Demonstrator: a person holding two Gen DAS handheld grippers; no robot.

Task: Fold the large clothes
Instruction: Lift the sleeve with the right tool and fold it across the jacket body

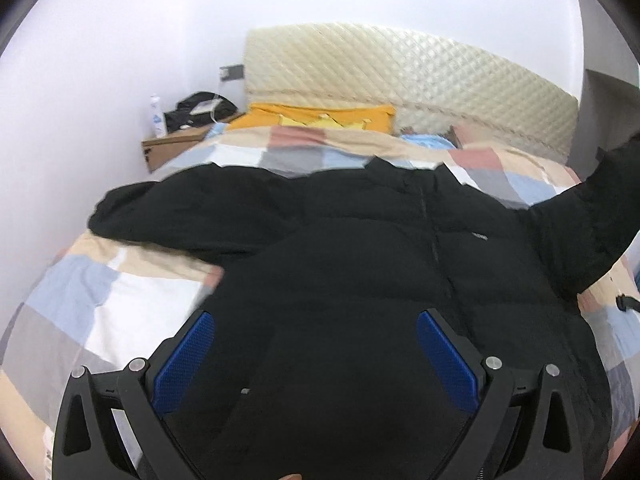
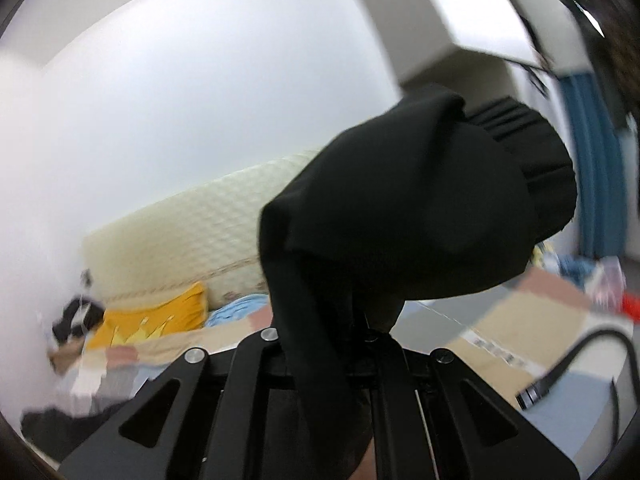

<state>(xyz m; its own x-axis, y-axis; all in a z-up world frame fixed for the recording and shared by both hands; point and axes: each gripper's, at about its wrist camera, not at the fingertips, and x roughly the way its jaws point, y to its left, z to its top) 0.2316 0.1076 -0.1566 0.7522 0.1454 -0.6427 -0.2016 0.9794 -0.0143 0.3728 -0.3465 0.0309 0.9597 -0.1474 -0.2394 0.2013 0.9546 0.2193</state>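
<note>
Currently: my left tool (image 1: 316, 356) gapes wide over the black jacket (image 1: 360, 248) on the bed (image 1: 100, 280); my right tool (image 2: 320, 336) clamps its raised sleeve (image 2: 420, 208).

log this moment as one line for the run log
task: fold black jacket | left gripper: open above hem | right gripper: shut on sleeve, lifted | surface: patchwork bed

Bedroom, quilted headboard (image 1: 420, 76), patchwork bedspread (image 1: 100, 288)
</note>
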